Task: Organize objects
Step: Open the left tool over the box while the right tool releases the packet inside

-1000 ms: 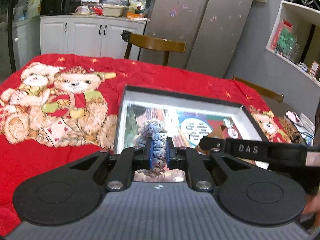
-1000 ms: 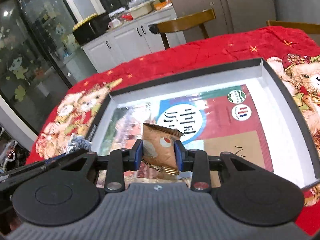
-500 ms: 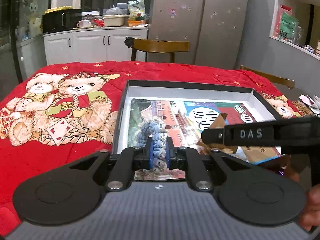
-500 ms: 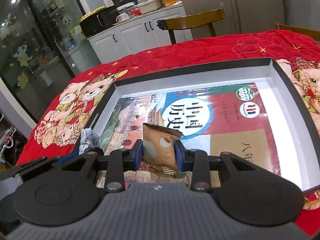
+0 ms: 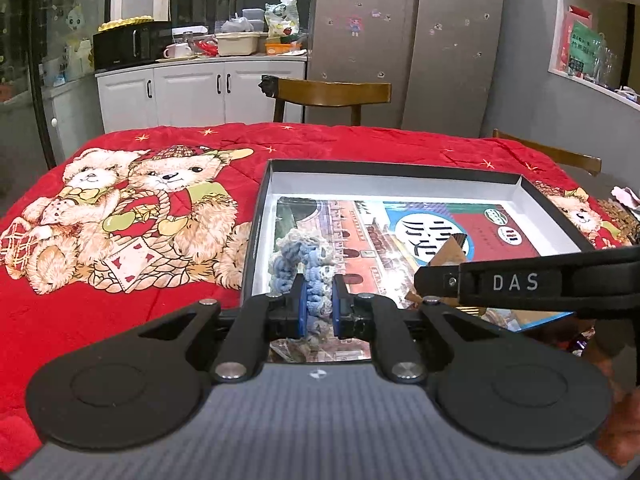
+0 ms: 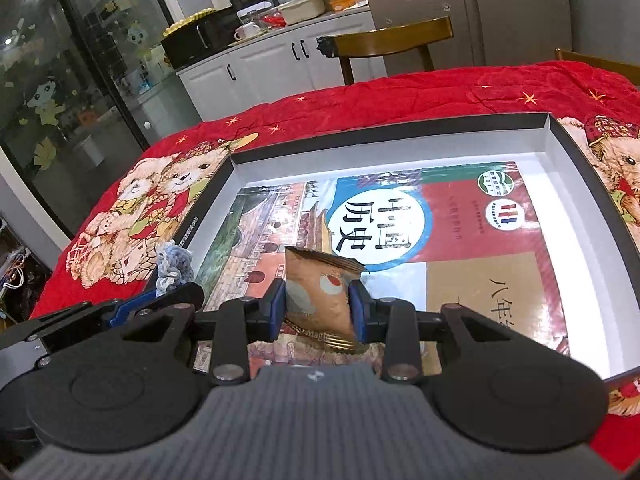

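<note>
Left gripper (image 5: 317, 305) first: its blue pads are clamped tight on a blue-grey crocheted piece (image 5: 308, 264), which bunches up between the fingertips and spills forward and to the left of them. It hangs over the near left corner of the shallow black box (image 5: 394, 164), just inside the left wall.

Over to the right gripper (image 6: 319, 309): pads pressed in on both sides of a brown snack packet (image 6: 320, 292), gripped around its middle, the crimped top edge poking up ahead of the fingers and the gold-printed bottom edge drooping below them. The packet sits above the near part of the box, over the book cover.

Directly under and ahead of both grippers lies that book (image 6: 400, 232), flat on the white floor of the box, with a round white-and-blue title patch and red and tan panels. It fills most of the floor, leaving a white strip on the far and right sides.

From the left camera, the right gripper's black arm marked DAS crosses in from the right, just beside the left one, the packet's corner peeking above it. From the right camera, the crocheted piece shows off to the left.

Beyond the box, a red bear-print cloth (image 5: 120, 220) covers the table. Further out stand a wooden chair (image 5: 332, 94), white cabinets (image 5: 192, 92) and a steel fridge (image 5: 408, 40).
</note>
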A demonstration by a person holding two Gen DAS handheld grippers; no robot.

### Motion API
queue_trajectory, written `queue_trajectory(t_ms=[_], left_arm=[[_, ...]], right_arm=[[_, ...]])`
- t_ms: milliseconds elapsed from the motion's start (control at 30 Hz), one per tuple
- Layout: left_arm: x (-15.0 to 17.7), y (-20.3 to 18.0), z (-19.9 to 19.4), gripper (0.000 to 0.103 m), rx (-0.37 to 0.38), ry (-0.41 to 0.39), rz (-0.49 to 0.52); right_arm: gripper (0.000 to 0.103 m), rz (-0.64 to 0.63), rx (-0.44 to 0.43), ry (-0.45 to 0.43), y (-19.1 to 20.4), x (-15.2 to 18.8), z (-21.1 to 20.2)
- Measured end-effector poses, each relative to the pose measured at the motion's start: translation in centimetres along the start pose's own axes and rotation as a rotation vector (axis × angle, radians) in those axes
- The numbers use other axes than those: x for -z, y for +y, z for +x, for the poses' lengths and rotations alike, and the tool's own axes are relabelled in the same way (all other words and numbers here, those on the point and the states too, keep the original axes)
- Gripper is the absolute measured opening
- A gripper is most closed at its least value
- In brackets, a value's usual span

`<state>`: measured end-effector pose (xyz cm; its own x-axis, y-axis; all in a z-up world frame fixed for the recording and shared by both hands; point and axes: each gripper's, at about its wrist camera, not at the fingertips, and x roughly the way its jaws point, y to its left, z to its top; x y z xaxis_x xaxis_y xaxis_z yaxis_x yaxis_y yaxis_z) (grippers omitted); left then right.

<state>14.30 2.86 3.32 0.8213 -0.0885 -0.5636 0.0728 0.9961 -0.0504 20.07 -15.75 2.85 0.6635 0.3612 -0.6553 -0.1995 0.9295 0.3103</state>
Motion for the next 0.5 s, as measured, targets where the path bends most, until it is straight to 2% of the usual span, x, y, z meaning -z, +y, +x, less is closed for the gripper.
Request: queue_trajectory(t_ms=[500], left_arm=[[0.23,0.24,0.66,0.015,0.001,0.026,0.008]], right_arm=[[0.040,-0.019,0.017,-0.004,0.33,0.23,0.15]])
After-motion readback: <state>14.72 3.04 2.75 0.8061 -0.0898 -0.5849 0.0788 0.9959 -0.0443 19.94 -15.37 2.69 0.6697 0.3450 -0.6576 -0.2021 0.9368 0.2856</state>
